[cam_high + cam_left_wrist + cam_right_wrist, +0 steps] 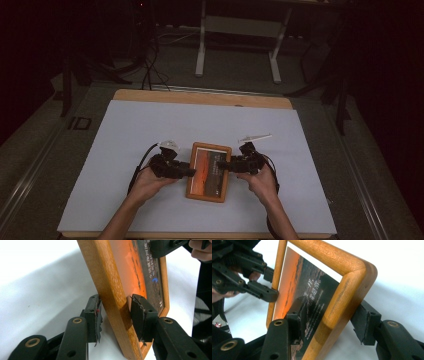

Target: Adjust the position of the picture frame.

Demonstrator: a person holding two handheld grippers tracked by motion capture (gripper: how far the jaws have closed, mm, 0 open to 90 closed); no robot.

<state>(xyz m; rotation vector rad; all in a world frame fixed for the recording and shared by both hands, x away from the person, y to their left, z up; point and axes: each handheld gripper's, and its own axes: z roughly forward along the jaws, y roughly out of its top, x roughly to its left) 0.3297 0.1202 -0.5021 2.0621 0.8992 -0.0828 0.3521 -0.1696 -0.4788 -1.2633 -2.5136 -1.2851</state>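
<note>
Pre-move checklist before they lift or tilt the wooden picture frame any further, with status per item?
1. Left gripper straddles the wooden picture frame edge: ok, one jaw each side of the rail.
2. Left pads pressing on the wood: cannot tell; the glass-side pad touches, the back-side pad looks just apart.
3. Right gripper astride the opposite rail near a corner: ok.
4. Right pads clamped: cannot tell; the back pad looks clear of the wood.
5. Frame clear of the small white piece on the white table sheet: ok, apart.
6. Frame undamaged, print visible behind glass: ok.
</note>
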